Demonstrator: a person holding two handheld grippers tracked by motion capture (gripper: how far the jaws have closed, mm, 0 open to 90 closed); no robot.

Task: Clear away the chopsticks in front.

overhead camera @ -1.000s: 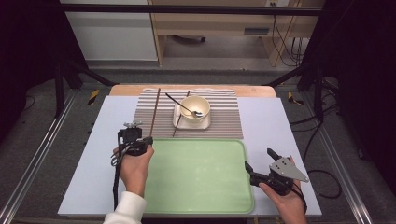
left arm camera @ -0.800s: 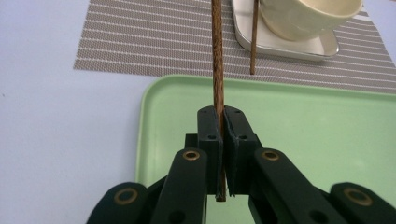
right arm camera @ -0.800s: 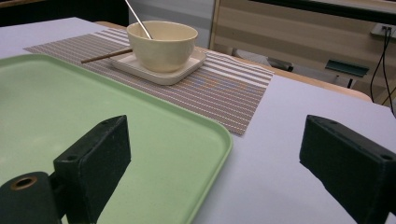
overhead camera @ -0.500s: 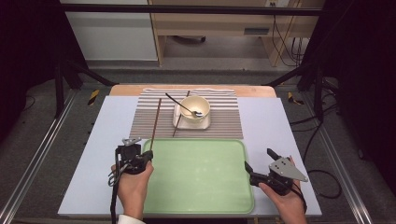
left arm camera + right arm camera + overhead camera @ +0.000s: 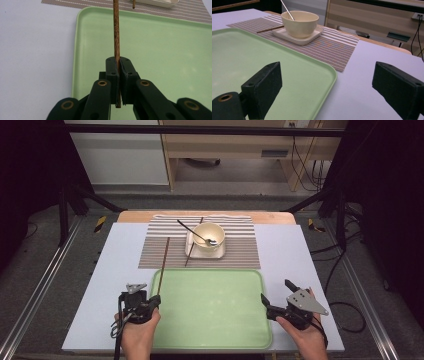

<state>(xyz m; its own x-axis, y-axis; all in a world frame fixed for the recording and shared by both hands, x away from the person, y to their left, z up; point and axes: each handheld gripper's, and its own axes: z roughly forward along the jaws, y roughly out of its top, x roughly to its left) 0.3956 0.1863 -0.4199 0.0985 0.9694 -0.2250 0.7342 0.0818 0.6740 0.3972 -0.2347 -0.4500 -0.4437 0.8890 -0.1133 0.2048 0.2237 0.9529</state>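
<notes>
Chopstick in transfer from placemat to tray; left grip secure, right gripper idle.

The left gripper [image 5: 148, 304] has its jaws closed tight on the near end of one chopstick [image 5: 163, 262], whose far end reaches over the striped placemat [image 5: 240, 251]. The right gripper [image 5: 274, 306] stands wide open and empty at the green tray [image 5: 215, 340] right edge. Recommended: keep the clamp firm, carry the stick level inside the tray's left rim, lower flat, then release. The second chopstick [image 5: 193, 246] lies beside the bowl [image 5: 209, 237].
</notes>
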